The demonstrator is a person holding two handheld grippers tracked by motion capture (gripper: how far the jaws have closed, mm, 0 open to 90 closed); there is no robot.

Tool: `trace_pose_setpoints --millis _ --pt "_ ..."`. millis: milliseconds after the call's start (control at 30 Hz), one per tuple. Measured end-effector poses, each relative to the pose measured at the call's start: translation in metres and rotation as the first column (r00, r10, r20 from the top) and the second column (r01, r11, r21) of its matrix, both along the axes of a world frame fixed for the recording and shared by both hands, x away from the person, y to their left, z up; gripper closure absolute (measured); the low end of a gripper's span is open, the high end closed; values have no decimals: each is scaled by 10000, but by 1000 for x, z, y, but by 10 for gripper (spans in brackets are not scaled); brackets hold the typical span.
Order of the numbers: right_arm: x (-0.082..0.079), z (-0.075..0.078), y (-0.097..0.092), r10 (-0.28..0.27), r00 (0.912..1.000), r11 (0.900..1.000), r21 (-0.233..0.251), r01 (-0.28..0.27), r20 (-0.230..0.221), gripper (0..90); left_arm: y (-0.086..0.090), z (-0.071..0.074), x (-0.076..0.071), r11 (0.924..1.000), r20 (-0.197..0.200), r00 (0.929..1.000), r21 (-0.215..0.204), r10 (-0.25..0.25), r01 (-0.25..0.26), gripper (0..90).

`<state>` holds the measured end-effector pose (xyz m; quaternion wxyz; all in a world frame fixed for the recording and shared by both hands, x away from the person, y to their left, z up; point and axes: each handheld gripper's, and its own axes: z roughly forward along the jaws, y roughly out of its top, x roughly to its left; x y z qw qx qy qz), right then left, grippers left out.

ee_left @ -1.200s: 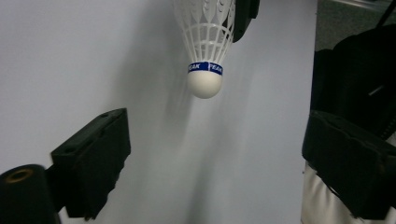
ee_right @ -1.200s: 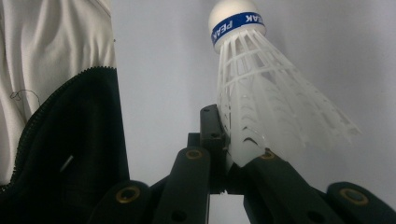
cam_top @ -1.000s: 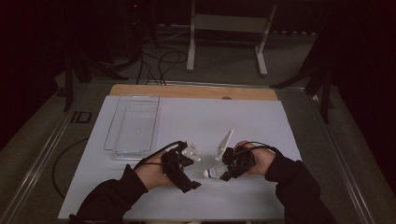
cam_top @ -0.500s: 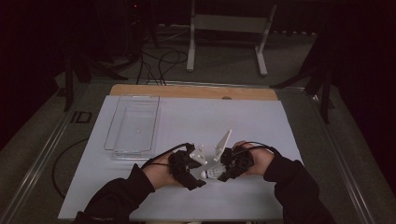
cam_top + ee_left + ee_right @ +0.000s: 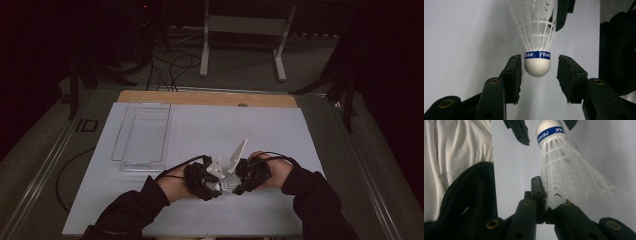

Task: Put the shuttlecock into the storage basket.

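Blue "PEAK" band on white shuttlecock (image 5: 537, 37), skirt clamped in right claw (image 5: 545, 195); left claw (image 5: 538, 75) closing, apart w/ cork between.

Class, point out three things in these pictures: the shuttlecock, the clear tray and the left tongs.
shuttlecock (image 5: 537, 67): left gripper view, on its white rounded cork.
clear tray (image 5: 142, 131): high view, on its bare floor.
left tongs (image 5: 538, 75): left gripper view, midway between its two tips, which flank the cork.
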<state>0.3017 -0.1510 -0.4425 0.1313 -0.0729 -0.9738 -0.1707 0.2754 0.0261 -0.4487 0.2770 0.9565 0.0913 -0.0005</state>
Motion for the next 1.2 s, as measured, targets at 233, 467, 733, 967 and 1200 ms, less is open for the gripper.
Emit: trace_pose_setpoints --millis 233,467,733,967,1200 --pt "0 3 2 -12 10000 10000 24 12 18 896 -2 -3 1 9999 54 10000 128 -28 28 622" --pt "-1 1 4 10 10000 10000 -28 -10 -43 894 -3 -4 1 9998 -60 10000 201 -31 33 655" --pt "0 2 4 51 9999 10000 46 -52 110 893 -1 -2 2 9999 -10 10000 128 36 -36 659" --pt "0 2 5 -117 9994 9999 73 114 337 787 0 -2 4 9996 -253 9995 193 190 -185 660" --pt "2 2 3 -727 9958 9972 222 715 561 537 7 0 5 9990 -307 9990 292 335 -326 660"
